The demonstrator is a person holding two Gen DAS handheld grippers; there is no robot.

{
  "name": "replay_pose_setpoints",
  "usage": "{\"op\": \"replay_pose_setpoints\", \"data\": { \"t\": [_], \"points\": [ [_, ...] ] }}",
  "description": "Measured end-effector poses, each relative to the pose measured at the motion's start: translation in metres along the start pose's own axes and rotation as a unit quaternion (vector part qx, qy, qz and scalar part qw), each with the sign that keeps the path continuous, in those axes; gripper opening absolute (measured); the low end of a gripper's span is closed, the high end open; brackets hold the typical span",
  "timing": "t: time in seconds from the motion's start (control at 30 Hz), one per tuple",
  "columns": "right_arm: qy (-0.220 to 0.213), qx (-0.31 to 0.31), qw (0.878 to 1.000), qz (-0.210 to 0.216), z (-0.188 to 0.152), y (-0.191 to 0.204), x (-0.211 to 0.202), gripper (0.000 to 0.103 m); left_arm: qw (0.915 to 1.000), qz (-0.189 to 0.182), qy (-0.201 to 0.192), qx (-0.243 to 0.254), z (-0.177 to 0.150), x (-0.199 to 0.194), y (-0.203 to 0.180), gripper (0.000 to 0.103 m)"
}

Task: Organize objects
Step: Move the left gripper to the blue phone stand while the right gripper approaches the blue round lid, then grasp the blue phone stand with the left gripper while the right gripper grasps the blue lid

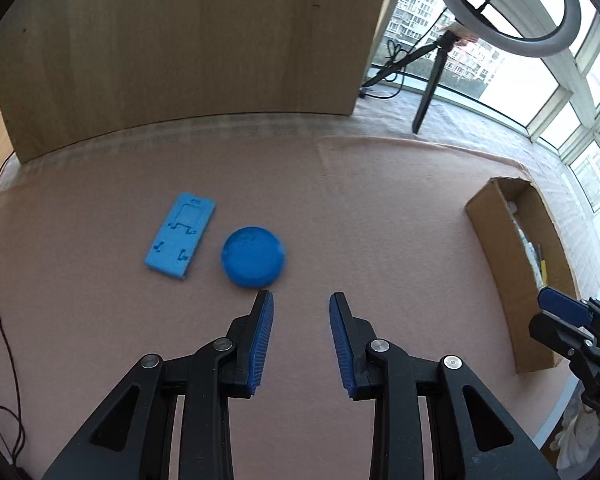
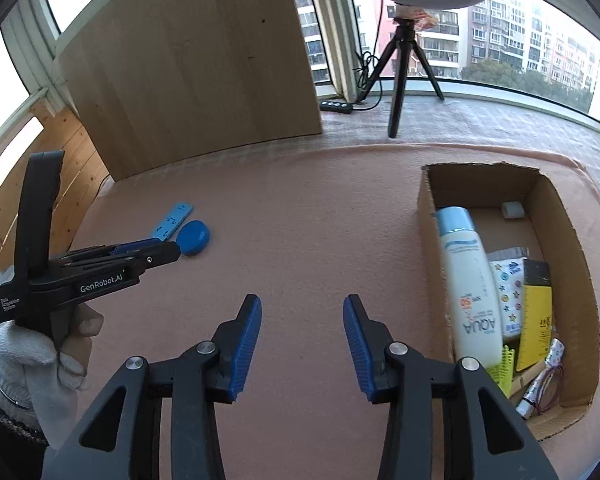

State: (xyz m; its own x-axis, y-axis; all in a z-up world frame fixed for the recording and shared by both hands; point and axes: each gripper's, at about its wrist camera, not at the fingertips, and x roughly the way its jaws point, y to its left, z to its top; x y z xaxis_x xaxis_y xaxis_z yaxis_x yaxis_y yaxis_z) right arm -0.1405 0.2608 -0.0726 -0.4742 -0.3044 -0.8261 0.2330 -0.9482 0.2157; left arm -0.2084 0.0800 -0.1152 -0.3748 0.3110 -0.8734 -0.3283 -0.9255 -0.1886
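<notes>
A round blue lid-like disc [image 1: 254,257] lies on the pink felt mat [image 1: 360,208], with a light blue foam rectangle [image 1: 180,236] just to its left. My left gripper [image 1: 301,300] is open and empty, its left fingertip just short of the disc. The disc [image 2: 195,237] and foam [image 2: 173,219] also show in the right wrist view, past the left gripper [image 2: 152,249]. My right gripper [image 2: 302,306] is open and empty over bare mat, left of a cardboard box [image 2: 572,248] holding a white AQUA bottle [image 2: 470,288] and several small packets.
A tall wooden panel [image 1: 188,48] stands at the mat's back. A ring light on a black tripod [image 2: 400,64] stands behind, near windows. A black cable [image 1: 4,344] lies at the left edge. The box [image 1: 500,260] sits at the right.
</notes>
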Motion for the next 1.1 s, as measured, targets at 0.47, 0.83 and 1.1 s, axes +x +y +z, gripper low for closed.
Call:
{"op": "replay_pose_setpoints", "data": {
  "t": [0.47,0.83,1.1],
  "points": [
    [0.036,-0.051,0.998,0.008,0.014,0.077,0.066,0.047,0.999,0.033,0.024,0.02,0.011,0.03,0.086,0.043],
    [0.054,-0.043,0.998,0.002,0.018,0.091,0.096,0.047,0.9948,0.04,0.033,0.088,0.026,0.054,0.079,0.043],
    [0.059,-0.049,0.997,-0.007,0.021,0.096,0.106,0.047,0.9923,0.039,0.036,0.112,0.032,0.062,0.072,0.056]
  ]
}}
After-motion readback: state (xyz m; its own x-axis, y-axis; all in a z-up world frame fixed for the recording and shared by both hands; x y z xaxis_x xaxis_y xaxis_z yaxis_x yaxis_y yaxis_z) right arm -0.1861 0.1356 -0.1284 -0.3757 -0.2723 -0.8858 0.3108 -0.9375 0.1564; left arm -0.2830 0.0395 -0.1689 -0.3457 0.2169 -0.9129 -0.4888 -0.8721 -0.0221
